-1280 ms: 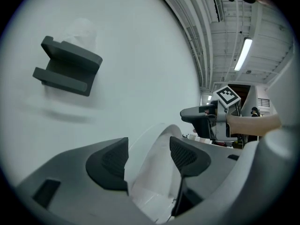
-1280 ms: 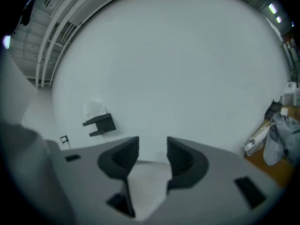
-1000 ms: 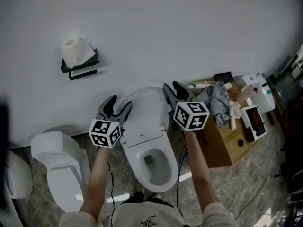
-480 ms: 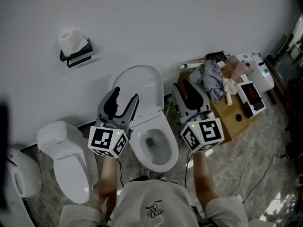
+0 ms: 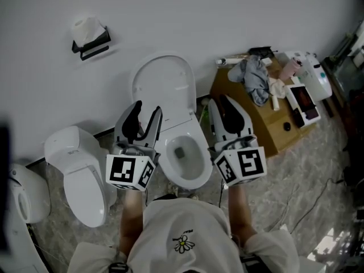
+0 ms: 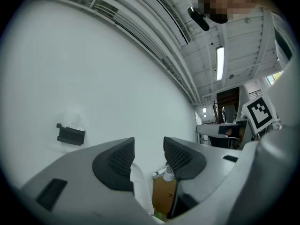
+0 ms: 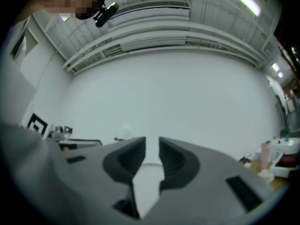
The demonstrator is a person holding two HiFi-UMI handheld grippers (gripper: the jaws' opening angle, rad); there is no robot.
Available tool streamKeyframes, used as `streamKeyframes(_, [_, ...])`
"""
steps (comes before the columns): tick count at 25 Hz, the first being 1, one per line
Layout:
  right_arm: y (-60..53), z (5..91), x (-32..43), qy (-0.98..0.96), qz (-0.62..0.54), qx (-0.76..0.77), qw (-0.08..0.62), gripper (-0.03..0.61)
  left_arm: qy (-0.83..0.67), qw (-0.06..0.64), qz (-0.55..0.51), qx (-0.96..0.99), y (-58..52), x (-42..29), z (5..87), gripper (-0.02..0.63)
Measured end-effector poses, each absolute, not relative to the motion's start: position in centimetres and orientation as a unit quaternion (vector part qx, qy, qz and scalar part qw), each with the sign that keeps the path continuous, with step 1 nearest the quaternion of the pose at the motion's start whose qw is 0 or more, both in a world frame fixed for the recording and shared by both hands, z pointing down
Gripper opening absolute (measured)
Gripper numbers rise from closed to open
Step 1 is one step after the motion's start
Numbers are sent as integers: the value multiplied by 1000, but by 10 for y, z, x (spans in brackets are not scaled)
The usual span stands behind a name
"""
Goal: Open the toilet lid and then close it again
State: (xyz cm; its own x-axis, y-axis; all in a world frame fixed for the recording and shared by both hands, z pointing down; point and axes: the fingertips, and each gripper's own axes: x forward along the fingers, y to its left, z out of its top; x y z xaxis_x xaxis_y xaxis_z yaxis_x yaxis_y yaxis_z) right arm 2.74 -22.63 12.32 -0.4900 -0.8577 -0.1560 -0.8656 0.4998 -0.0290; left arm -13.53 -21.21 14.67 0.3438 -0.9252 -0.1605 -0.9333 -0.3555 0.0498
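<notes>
Lid stood raised against the wall, its long axis running up from the hinge at the back of the bowl. Left gripper and right gripper flanked the bowl, well short of the lid, which lay ahead between them, about equally near to each. Both sets of jaws had just been closing and stood part spread, right narrower, with nothing between them.

I hold my left gripper at about eight o'clock in the head view, pointing toward one. My right gripper sits at about four, pointing toward eleven. Both pairs of jaws have just been closing. They stand apart, the right pair narrower, with nothing between them. My left forearm and right forearm run back toward six.
</notes>
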Motion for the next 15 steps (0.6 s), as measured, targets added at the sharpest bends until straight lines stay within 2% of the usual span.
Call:
streamKeyframes(1, [-225,123,28,862,26,-501,76,99,576,28,80,-813,-211,-139,146,204])
streamKeyframes(3, [-224,124,29,860,25,-503,77,51,598,39,75,-797,-209,-146,144,67])
streamKeyframes(4, [-223,126,29,860,24,-504,77,44,604,44,72,-792,-208,-147,144,32])
streamKeyframes(15, [-228,151,22,864,-9,-499,62,31,614,23,55,-787,-215,-154,162,28])
